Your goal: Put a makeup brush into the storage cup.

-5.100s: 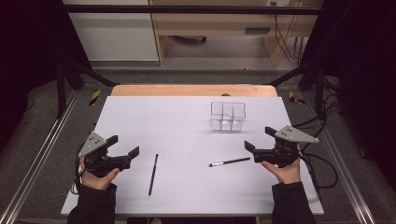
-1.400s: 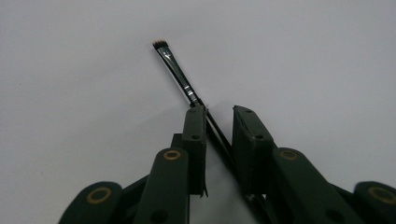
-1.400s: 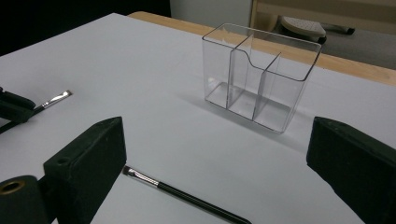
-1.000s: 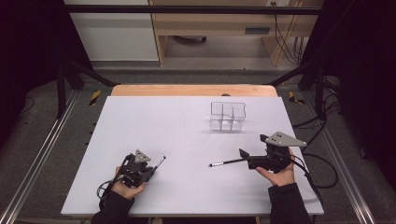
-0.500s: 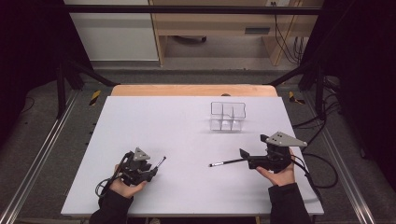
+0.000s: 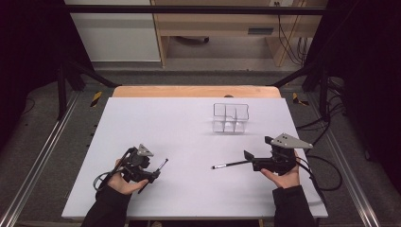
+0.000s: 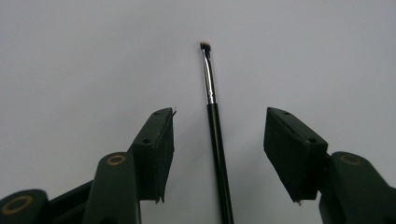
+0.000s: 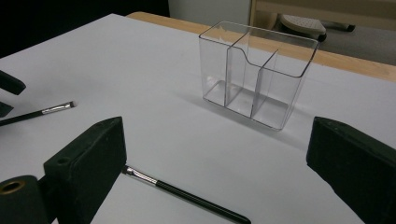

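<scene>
We are holding the left tongs [image 6: 153,175] low over the white desk [image 6: 189,123], and their jaws have just been opening: they are standing spread on either side of a thin black brush [image 7: 215,135], which is lying on the desk untouched. Our right tongs [image 6: 248,158] are gaping wide over a second brush [image 8: 184,193], near the clear divided holder [image 8: 257,74].
</scene>
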